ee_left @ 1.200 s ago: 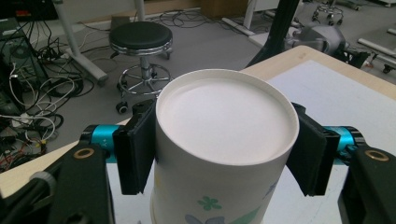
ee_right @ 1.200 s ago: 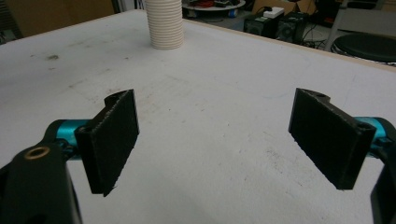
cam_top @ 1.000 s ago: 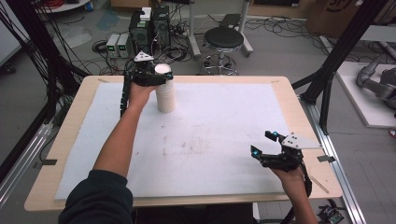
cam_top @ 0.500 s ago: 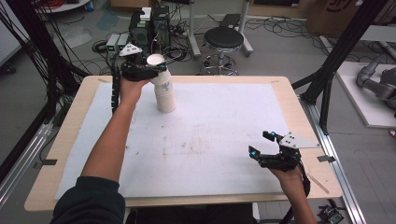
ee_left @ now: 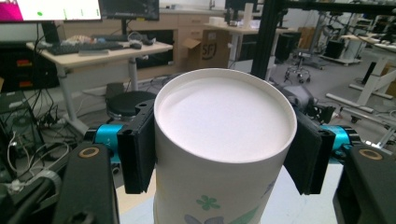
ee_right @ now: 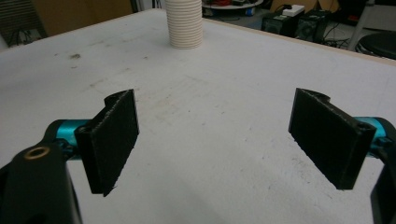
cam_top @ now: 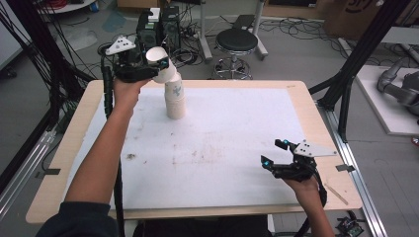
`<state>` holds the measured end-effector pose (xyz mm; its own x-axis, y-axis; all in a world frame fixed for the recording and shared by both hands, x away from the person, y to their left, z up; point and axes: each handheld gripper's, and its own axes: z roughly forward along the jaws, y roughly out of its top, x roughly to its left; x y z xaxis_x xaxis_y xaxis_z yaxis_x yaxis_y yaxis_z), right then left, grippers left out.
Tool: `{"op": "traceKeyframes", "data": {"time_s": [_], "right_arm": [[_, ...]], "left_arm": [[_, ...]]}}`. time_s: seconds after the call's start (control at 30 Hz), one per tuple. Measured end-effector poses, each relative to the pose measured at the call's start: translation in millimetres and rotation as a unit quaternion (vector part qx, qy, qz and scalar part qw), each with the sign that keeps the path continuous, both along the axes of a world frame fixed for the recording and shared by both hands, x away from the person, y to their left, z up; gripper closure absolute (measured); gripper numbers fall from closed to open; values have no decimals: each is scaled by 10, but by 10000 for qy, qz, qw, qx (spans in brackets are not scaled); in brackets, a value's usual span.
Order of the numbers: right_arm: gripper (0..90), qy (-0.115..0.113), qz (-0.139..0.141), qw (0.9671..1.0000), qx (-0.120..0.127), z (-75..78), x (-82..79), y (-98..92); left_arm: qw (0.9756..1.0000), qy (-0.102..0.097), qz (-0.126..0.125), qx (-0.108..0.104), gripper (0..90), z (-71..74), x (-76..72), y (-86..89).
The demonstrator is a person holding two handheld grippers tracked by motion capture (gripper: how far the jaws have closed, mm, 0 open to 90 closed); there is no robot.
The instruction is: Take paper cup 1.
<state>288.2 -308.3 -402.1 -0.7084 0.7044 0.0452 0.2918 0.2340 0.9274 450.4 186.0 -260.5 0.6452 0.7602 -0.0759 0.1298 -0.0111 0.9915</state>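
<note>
My left claw (cam_top: 159, 63) is clamped on the top paper cup (cam_top: 162, 68), both pads flat against its wall just under the rim. The jaws have just been closing on it, and the cup hangs tilted above the cup stack (cam_top: 175, 101) at about eleven o'clock on the desk (cam_top: 296, 98). I judge this as peeling one cup off. Next I should lift until it slips free of the nest without toppling the rest. The cup is thin, smooth white paper, tapered, with a rolled lip and a green print. The stack's rims show as ridges. My right claw (cam_top: 274, 154) hovers with jaws apart at four o'clock.
</note>
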Motion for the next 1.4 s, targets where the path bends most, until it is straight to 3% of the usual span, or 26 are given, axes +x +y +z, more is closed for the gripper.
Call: {"op": "traceKeyframes", "data": {"time_s": [0.3, 0.4, 0.57, 0.83, 0.9, 1.17, 1.3, 1.4], "right_arm": [[163, 66, 87, 9999, -20, -11, 15, 69], [164, 93, 116, 9999, -23, -13, 27, 91], [164, 127, 175, 9998, -44, -34, 51, 118], [163, 215, 455, 9987, 15, 7, 100, 237], [163, 208, 477, 9986, 6, 16, 107, 252], [164, 184, 878, 9960, -48, 108, 200, 453], [164, 314, 990, 9945, -143, 114, 272, 582], [164, 363, 1197, 9918, -249, 112, 306, 674]], "left_arm": [[9992, -62, -382, 22, 357, -86, -347, 81], [9981, -86, -616, -12, 358, -123, -444, 77], [9957, -32, -919, 130, 358, -199, -573, 18], [9894, 110, -1439, 163, 354, -387, -747, -125], [9874, 114, -1544, 323, 354, -421, -792, -163], [9838, 73, -1779, 201, 354, -562, -897, -222], [9782, 109, -2070, 130, 353, -657, -933, -266], [9768, 136, -2127, 214, 354, -719, -974, -318]]}}
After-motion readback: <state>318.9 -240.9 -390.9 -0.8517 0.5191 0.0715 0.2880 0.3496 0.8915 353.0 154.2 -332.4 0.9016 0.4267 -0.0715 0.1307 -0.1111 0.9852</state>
